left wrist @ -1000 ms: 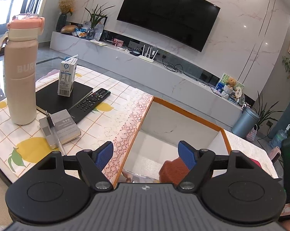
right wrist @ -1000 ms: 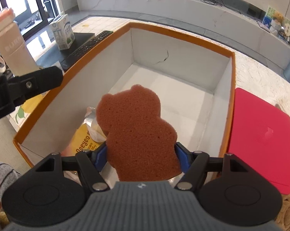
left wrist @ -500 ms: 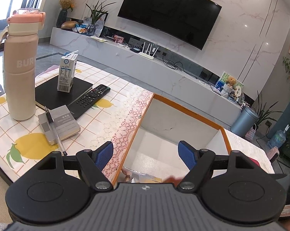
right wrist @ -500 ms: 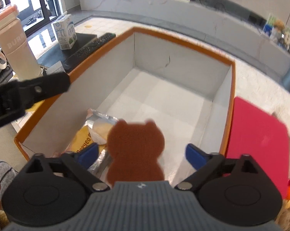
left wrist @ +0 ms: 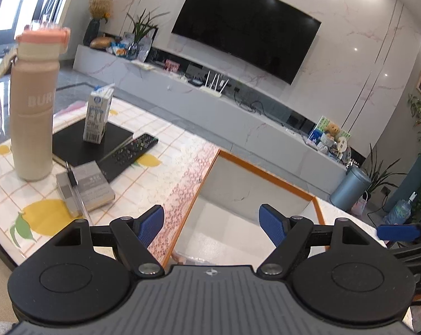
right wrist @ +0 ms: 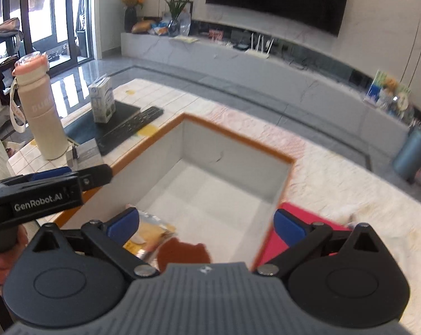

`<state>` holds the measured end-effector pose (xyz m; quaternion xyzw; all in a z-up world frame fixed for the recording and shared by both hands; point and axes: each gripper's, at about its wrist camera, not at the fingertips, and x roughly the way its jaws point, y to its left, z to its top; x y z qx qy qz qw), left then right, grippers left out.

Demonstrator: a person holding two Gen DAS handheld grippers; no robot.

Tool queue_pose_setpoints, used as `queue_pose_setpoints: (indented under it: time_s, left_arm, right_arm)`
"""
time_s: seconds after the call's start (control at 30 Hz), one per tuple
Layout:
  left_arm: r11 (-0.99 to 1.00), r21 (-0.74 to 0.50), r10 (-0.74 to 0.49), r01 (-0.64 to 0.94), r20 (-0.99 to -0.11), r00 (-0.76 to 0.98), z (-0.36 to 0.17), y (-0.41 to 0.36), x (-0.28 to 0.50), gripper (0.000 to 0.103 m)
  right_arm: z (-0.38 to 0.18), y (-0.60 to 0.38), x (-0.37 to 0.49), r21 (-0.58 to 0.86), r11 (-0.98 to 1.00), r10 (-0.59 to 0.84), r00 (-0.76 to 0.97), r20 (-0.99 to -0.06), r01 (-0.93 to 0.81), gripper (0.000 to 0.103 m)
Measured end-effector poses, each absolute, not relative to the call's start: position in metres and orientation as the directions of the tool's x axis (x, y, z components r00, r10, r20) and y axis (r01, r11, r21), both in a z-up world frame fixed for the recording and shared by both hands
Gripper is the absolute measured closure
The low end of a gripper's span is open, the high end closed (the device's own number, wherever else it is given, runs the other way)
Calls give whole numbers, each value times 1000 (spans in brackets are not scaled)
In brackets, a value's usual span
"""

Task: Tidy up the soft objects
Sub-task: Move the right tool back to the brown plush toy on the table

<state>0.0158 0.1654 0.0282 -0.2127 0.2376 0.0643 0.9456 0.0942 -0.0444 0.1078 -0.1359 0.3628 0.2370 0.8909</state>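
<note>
Lying in box (right wrist: 232, 139): sponge (right wrist: 183, 252), probably packet (right wrist: 151, 230).

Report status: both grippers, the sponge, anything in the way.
Right gripper open, jaws just opened, nothing between them. Left gripper open, empty. Sponge in the box, beside a yellow packet. Nothing in the way.

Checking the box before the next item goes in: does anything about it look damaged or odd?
A thin dark crack-like mark runs across the far inner wall of the orange-rimmed box. Otherwise the brown bear-shaped sponge lies inside beside a yellow foil packet; nothing spilled.
</note>
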Motion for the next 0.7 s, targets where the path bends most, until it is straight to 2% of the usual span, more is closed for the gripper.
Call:
queue_pose_setpoints:
  time_s: [0.13,0.3,0.6,0.7]
  left_arm:
    - [874,-408,72,-266,-432,899,38,162,5,12]
    - [891,-389,65,-236,-406,911,52,151,1,12]
    - [929,-339,9,-149,-382,924,81,106,5,12]
    - [945,-306,-13,-113,-382,924,87,85,8,12]
  right_arm:
    - [132,-71,89,-63,874,313,658,-685,-482,3]
    - [167,-116,78,-44,901,302,696,-651,-432,3]
    - [205,-221,49,-137,955,133,792,-596,-264,3]
    - [208,-266,42,-127,977,67,808,-586,-173,3]
